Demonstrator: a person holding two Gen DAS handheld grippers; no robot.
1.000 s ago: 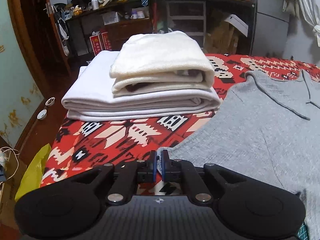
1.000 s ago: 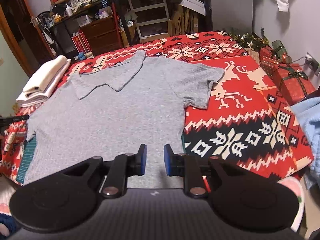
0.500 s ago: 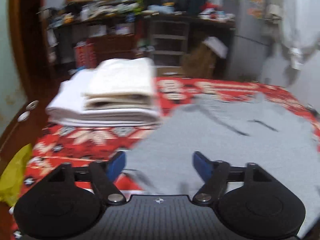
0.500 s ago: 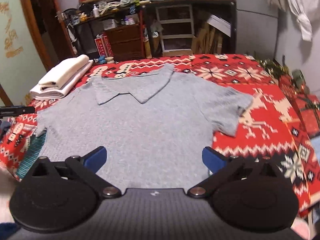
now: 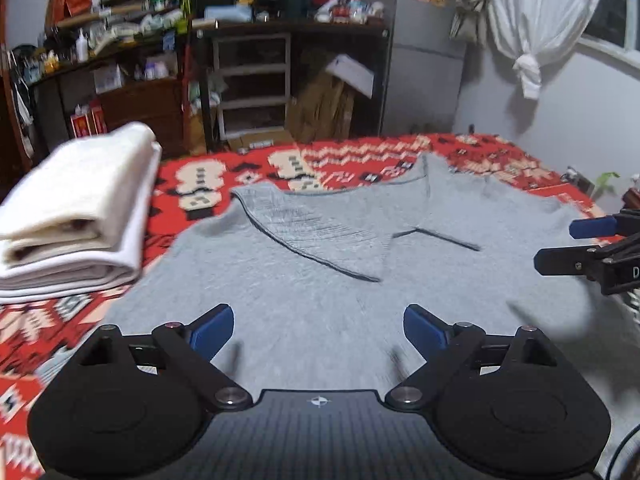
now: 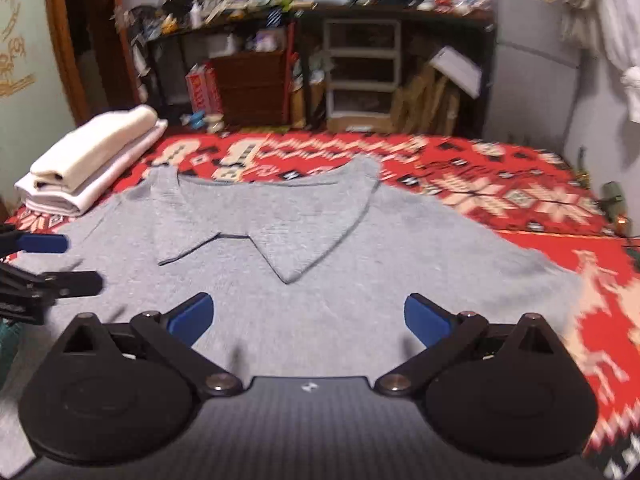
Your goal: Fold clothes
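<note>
A grey collared shirt (image 5: 312, 280) (image 6: 304, 264) lies spread flat on the red patterned bedspread (image 5: 360, 156) (image 6: 500, 184), collar toward the far side. My left gripper (image 5: 318, 326) hovers open over the shirt's body with nothing between its blue pads. My right gripper (image 6: 308, 316) is open too, above the shirt just below the collar. Each gripper shows in the other's view: the right gripper (image 5: 576, 244) at the right edge, the left gripper (image 6: 60, 264) at the left edge.
A stack of folded white and cream clothes (image 5: 76, 208) (image 6: 92, 156) sits on the bed's far left corner. Beyond the bed stand cluttered shelves (image 6: 248, 56), a drawer unit (image 5: 252, 80) and cardboard (image 5: 324, 108). A white curtain (image 5: 536, 20) hangs at the right wall.
Both grippers went from shut to open, the left letting go of the shirt's edge. Both swung inward over the shirt, so the collar now lies ahead of them.
</note>
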